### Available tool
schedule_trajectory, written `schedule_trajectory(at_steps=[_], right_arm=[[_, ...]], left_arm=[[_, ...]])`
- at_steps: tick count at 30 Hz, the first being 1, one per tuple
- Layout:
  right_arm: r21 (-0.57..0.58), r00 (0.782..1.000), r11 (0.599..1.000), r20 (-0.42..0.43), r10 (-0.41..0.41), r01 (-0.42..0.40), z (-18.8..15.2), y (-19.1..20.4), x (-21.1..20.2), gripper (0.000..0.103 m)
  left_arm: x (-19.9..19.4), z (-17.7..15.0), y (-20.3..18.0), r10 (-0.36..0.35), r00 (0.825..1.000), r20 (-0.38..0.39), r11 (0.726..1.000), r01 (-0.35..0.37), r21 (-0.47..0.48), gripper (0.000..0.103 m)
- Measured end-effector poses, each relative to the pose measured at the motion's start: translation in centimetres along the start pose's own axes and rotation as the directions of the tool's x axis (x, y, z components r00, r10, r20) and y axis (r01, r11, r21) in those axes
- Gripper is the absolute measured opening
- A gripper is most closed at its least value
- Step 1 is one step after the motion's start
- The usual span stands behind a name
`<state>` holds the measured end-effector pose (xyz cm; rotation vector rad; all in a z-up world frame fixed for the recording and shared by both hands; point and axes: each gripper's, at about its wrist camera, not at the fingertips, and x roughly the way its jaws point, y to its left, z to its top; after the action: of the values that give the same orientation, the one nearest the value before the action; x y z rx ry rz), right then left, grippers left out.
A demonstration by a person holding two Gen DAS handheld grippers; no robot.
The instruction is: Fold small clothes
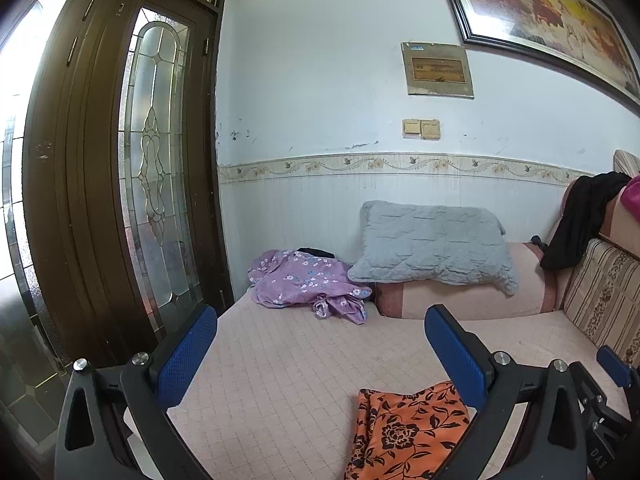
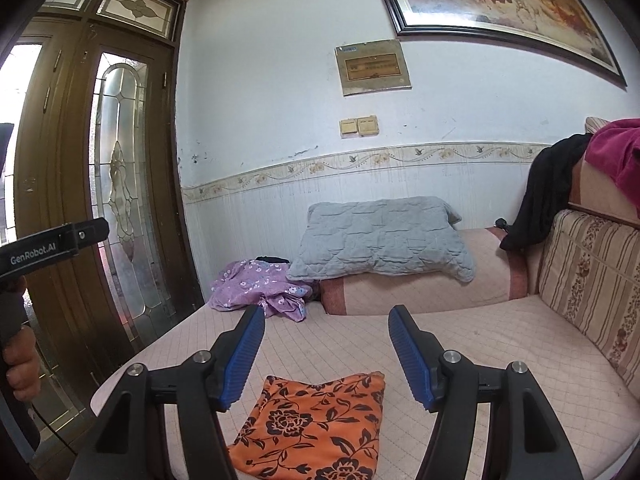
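Observation:
An orange cloth with black flowers (image 1: 408, 434) lies folded flat on the pink quilted sofa seat (image 1: 280, 360); it also shows in the right wrist view (image 2: 316, 426). A crumpled purple floral garment (image 1: 304, 284) lies at the far end of the seat, also in the right wrist view (image 2: 260, 288). My left gripper (image 1: 320, 332) is open and empty, held above the seat, left of the orange cloth. My right gripper (image 2: 326, 332) is open and empty above the orange cloth. Its edge shows at the right of the left wrist view (image 1: 616, 364).
A grey quilted pillow (image 2: 380, 238) rests on the sofa arm (image 2: 420, 284) by the wall. Black (image 2: 544, 196) and magenta (image 2: 616, 152) clothes hang over the striped backrest (image 2: 592, 272). A brown glass door (image 2: 120, 180) stands left of the sofa.

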<state>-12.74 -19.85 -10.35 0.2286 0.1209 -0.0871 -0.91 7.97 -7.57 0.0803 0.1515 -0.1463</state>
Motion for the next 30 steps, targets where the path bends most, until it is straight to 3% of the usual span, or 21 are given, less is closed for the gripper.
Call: schedule_trajectory(at_steps=[30], right_arm=[[-0.108,0.997,0.993,-0.067,0.037,-0.044,0.2,4.1,9.1,0.068]], left_arm=[[6.8,0.4,2.6,-0.001,0.999,-0.051,1.000,0.000,-0.021,0.103]])
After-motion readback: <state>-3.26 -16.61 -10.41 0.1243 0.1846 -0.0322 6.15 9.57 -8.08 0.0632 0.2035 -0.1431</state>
